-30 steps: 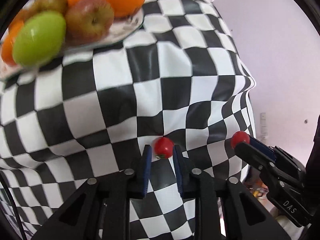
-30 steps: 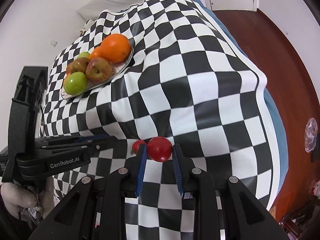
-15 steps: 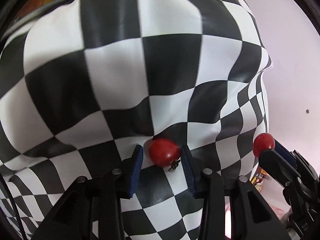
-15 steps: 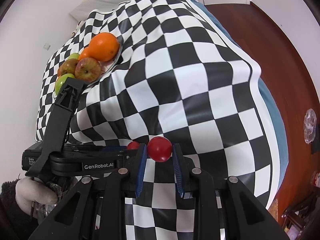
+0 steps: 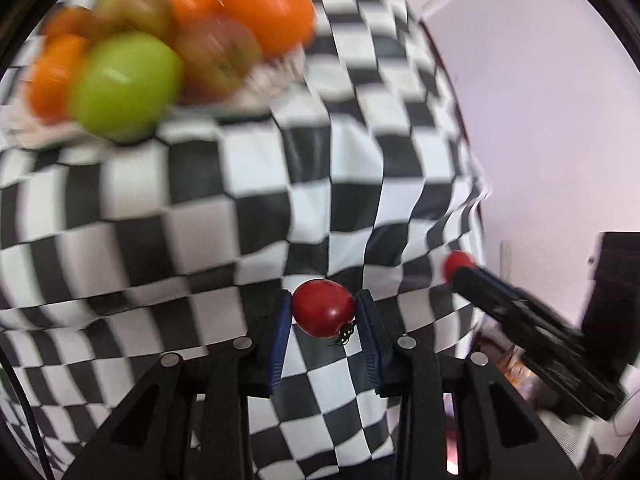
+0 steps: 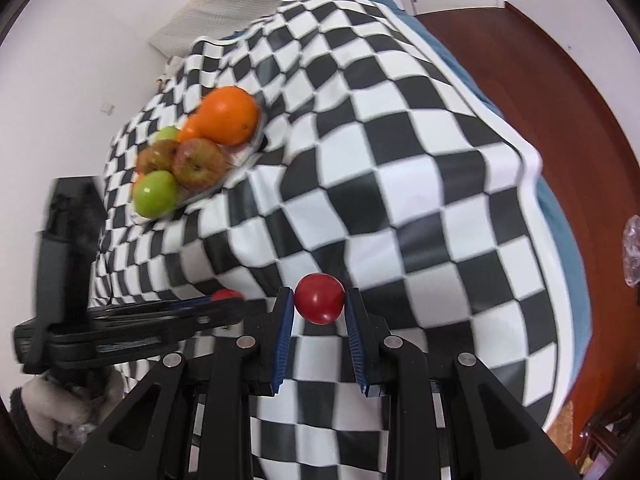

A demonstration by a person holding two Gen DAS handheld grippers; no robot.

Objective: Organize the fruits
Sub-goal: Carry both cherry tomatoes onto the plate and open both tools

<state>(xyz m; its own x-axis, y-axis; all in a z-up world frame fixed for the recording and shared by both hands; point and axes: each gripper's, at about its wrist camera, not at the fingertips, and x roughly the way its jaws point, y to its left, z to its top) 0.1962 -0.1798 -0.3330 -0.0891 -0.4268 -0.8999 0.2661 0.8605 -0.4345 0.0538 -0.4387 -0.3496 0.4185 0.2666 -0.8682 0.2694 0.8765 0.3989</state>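
Left gripper: I see my left fingers squeezing a small red tomato. Both blue pads touch its sides. Its little green stem pokes out at the bottom right. The fingers have just been opening a bit, but the tomato is between them and gripped.

Right gripper: my right fingers are clamped on another red tomato, one pad on each side.

Where the tomatoes are: both are up off the checkered cloth, held in the air above its near edge. From the left camera I can see the second tomato at the tip of the right gripper, off to the right.

Plate: it sits on the cloth, well apart from both grippers, up and to the left.

Fruit on the plate: a big orange, a green apple, and red-brown apples, all packed close together. In the left camera they look blurry.

Under the cloth: a bed with a blue sheet showing at the side.

Floor: dark red wood on the right.
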